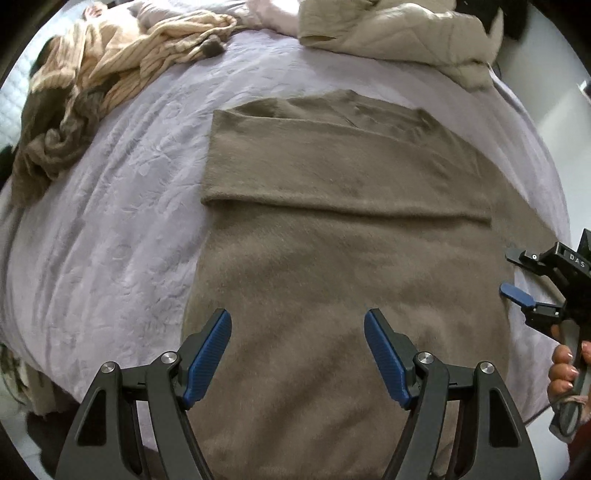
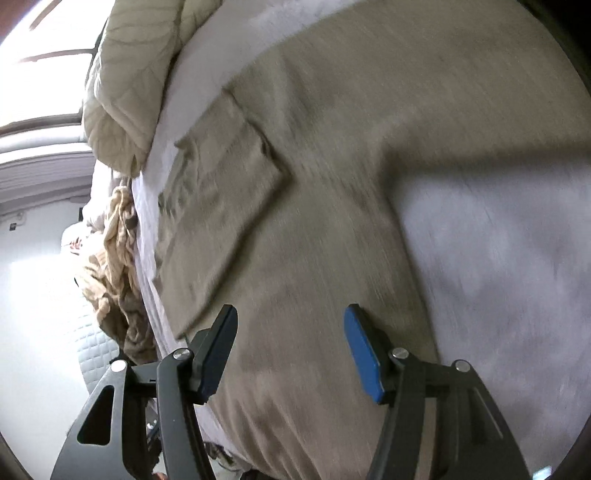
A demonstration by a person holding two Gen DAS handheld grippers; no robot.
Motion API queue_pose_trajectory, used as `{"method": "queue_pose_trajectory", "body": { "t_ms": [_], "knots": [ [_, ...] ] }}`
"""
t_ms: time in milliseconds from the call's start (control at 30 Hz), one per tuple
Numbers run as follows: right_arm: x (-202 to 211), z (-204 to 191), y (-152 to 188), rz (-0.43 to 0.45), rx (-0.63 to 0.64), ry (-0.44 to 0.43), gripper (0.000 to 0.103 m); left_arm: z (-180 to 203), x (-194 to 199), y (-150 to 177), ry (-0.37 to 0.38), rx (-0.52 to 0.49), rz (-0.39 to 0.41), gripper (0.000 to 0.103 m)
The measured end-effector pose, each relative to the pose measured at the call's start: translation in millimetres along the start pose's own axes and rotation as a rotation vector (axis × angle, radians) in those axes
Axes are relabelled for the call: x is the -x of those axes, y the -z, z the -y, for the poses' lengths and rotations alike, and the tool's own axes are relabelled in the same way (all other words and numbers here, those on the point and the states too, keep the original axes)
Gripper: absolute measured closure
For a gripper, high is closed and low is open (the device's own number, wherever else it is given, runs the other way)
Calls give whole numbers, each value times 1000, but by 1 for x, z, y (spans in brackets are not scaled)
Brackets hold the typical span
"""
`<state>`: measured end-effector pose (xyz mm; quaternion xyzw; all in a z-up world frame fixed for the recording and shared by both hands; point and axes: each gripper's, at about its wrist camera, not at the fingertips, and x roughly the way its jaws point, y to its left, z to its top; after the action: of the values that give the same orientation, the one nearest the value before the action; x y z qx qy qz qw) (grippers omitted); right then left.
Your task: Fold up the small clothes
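A fuzzy taupe knit sweater (image 1: 332, 221) lies flat on a bed covered with a lilac embossed sheet (image 1: 122, 206), its far part already folded so that a straight crosswise fold edge runs ahead of the left tool (image 1: 297, 354); spreading it flat like this probably keeps the layers square for the next fold. The left tool, black-armed with blue ribbed pads, is released, its jaws spread wide and holding nothing, and it hovers over the near part of the sweater, with the near left edge of the knit just beyond its left pad. The right tool (image 2: 291, 347) is likewise released and empty, its jaws apart above the same sweater; in its own blurred view the cloth lies under and ahead of it, with bare sheet off to its right. From the left wrist view the right tool (image 1: 532, 280) sits at the sweater's right edge, gripped by a hand (image 1: 565, 369). My guess is that both tools are placed to take the near hem and carry it forward. A heap of striped cream clothes (image 1: 110, 74) and a beige quilted blanket (image 1: 388, 33) lie well beyond, clear of the work.
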<state>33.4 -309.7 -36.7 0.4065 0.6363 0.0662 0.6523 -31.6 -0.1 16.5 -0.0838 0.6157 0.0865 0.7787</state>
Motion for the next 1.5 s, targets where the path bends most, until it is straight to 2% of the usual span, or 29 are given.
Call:
{"method": "queue_pose_trajectory", "body": {
  "t_ms": [67,167,267,367,633,800,967,1133,1267,1500],
  "knots": [
    [4,7,15,-2,-21,-18,39,6,4,4,-8,-22,-14,28],
    [9,16,34,3,-50,-60,23,8,11,10,-1,-53,-24,28],
    [17,16,50,43,-37,-80,20,7,16,18,12,-84,-20,28],
    [23,11,66,64,-22,-104,1,3,15,25,38,-99,-35,28],
    [31,14,114,116,-67,-97,0,-12,19,43,109,-140,-19,28],
    [35,33,144,133,-112,-14,0,-22,7,51,119,-158,-36,28],
    [48,57,163,180,-181,58,0,-16,-5,61,120,-192,-86,28],
    [77,58,141,245,-183,59,0,-5,3,62,143,-182,-79,28],
    [114,65,95,345,-163,90,0,21,-2,51,132,-191,-88,28],
    [179,138,-4,481,-277,154,0,73,1,24,91,-127,-58,28]
  ]
}}
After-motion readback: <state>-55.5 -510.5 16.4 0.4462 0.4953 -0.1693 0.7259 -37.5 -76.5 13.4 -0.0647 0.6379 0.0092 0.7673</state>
